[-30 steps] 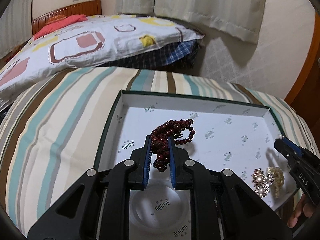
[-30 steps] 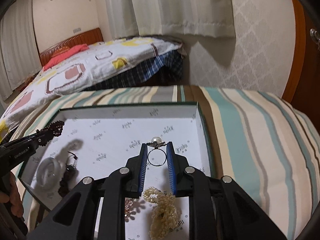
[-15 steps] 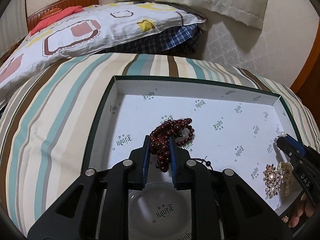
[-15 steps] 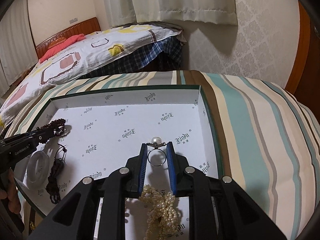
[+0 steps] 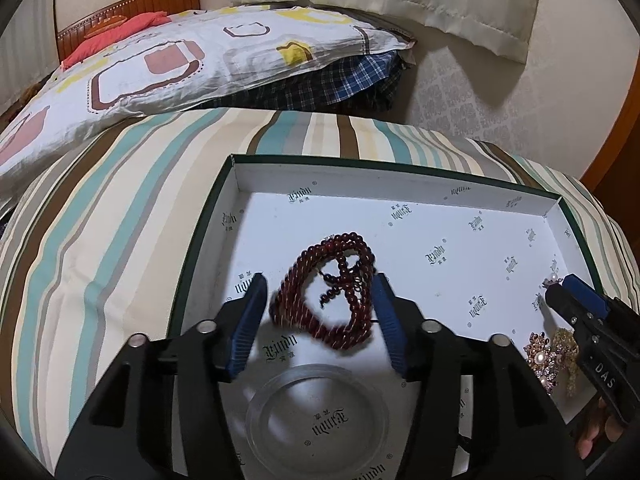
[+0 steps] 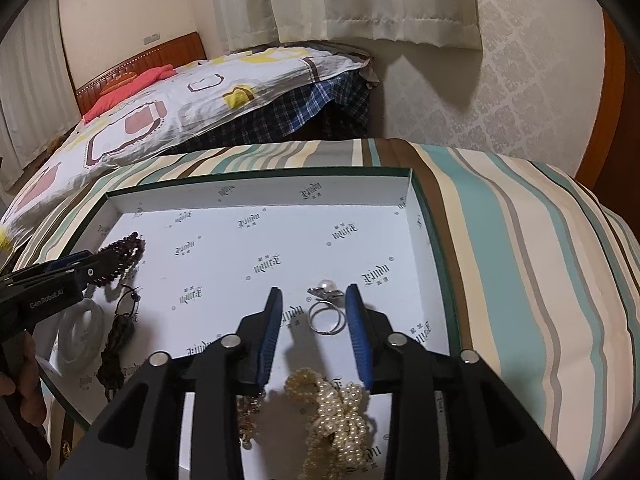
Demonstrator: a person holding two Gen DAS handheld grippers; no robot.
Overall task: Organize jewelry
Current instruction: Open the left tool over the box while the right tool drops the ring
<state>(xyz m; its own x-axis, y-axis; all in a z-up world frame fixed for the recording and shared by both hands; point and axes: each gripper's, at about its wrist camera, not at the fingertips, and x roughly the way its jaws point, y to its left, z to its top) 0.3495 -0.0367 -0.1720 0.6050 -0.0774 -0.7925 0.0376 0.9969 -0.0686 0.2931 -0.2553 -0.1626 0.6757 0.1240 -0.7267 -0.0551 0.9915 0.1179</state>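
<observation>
A dark red bead bracelet (image 5: 328, 296) lies loose and partly blurred between the blue pads of my left gripper (image 5: 320, 280). Those jaws are opening and the pads stand off the beads. In the right wrist view, a silver pearl ring (image 6: 326, 314) rests on the floor of the white box (image 6: 256, 176), between the fingers of my right gripper (image 6: 314, 292). These jaws are opening too, and the ring sits closer to the right pad. The bead bracelet (image 6: 128, 248) and the left gripper (image 6: 96, 266) show at the left edge there.
The green-rimmed box (image 5: 392, 166) sits on a striped bedspread (image 5: 100, 240). It also holds a clear bangle (image 5: 316, 412), a gold brooch (image 5: 544, 356), a pearl strand (image 6: 336, 420) and a dark cord pendant (image 6: 116, 344). A bed with a patterned quilt (image 5: 180, 60) lies beyond.
Both grippers have opened. The bead bracelet has dropped out of the left jaws into the box, and the ring has come free of the right jaws.
</observation>
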